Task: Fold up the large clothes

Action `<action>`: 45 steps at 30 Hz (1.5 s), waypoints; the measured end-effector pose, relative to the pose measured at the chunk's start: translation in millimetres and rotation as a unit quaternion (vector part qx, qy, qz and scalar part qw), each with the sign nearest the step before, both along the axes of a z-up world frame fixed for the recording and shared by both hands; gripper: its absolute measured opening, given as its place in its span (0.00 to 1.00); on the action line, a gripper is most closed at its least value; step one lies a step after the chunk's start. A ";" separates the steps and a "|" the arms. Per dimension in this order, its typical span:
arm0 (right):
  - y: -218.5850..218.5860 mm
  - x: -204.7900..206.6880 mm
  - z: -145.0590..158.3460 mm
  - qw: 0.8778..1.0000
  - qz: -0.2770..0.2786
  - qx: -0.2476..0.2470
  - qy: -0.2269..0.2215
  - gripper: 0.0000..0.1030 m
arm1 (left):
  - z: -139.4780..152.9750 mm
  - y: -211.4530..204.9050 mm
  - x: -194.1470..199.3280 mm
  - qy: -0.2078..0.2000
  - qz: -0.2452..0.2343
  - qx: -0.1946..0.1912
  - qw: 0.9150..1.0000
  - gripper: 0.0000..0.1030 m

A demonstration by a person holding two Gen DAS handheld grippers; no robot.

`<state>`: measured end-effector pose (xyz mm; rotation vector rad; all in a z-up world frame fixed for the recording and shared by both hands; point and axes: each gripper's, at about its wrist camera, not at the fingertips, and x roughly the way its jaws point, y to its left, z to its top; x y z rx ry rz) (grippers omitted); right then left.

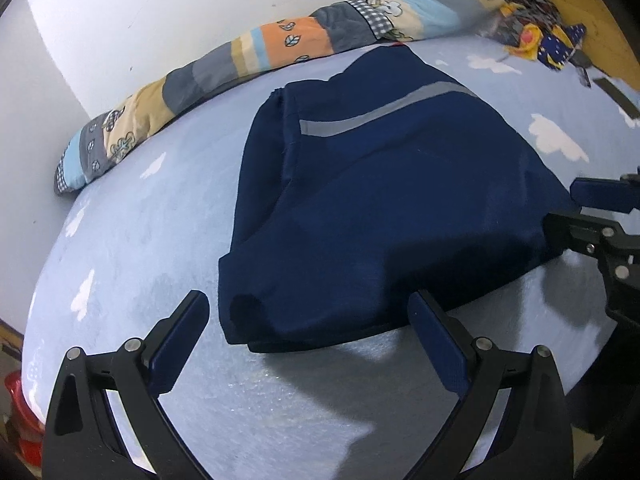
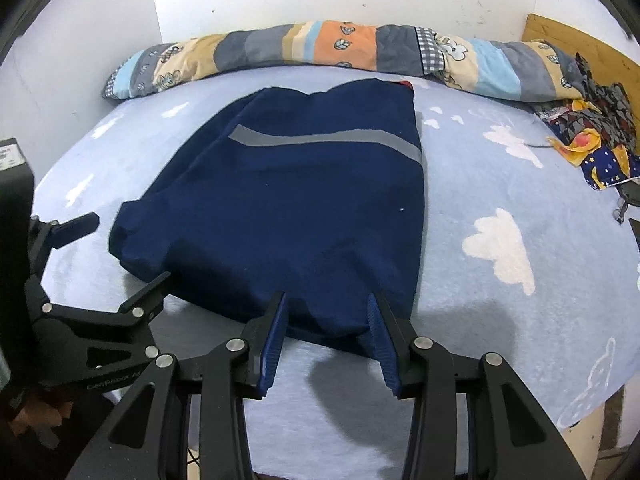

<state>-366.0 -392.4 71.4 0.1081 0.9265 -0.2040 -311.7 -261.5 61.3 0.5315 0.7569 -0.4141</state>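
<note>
A navy garment [image 1: 384,208] with a grey reflective stripe [image 1: 384,114] lies folded into a long rectangle on the light blue bed sheet [image 1: 120,264]. It also shows in the right wrist view [image 2: 288,208]. My left gripper [image 1: 308,312] is open, its fingers on either side of the garment's near left corner, holding nothing. My right gripper [image 2: 326,314] is open at the garment's near right edge, with the hem between its fingers but not pinched. The right gripper also shows at the right edge of the left wrist view [image 1: 576,208]. The left gripper also shows in the right wrist view [image 2: 128,248].
A rolled patchwork quilt [image 2: 320,46] lies along the white wall behind the garment. A heap of patterned cloth [image 2: 596,136] sits at the far right by a wooden headboard [image 2: 576,44]. The sheet with white clouds [image 2: 500,244] spreads to the right. A red object [image 1: 16,412] lies below the bed's left edge.
</note>
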 end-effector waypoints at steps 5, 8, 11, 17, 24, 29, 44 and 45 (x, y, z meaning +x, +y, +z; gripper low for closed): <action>1.0 3.4 -5.9 1.000 0.000 -0.007 0.010 0.44 | -1.6 -2.0 1.1 0.001 0.000 0.004 1.000 0.97; 2.9 3.7 -8.8 1.000 0.005 -0.015 0.015 0.45 | -2.8 -3.6 1.4 0.003 0.000 0.006 1.000 0.97; 2.6 4.1 -10.7 1.000 0.007 -0.014 0.018 0.45 | -3.7 -4.5 0.0 0.003 -0.003 0.009 1.000 0.97; 1.1 4.3 -12.3 1.000 0.011 -0.010 0.022 0.46 | -4.5 -4.9 -0.9 0.002 -0.005 0.011 1.000 0.97; 0.4 1.3 -8.8 1.000 0.009 -0.005 0.016 0.45 | -1.9 -2.2 -1.0 0.000 -0.004 0.006 1.000 0.97; -13.5 -10.7 15.1 0.999 -0.016 0.026 -0.045 0.43 | 16.9 13.8 7.3 0.016 0.013 -0.061 0.998 0.97; -18.2 1.3 -1.6 0.999 -0.027 0.047 -0.001 0.53 | 6.2 44.4 41.9 0.111 0.117 -0.124 0.979 0.97; -18.7 -1.3 2.3 0.998 -0.029 0.052 -0.011 0.53 | 12.1 43.9 37.0 0.095 0.113 -0.128 0.981 0.97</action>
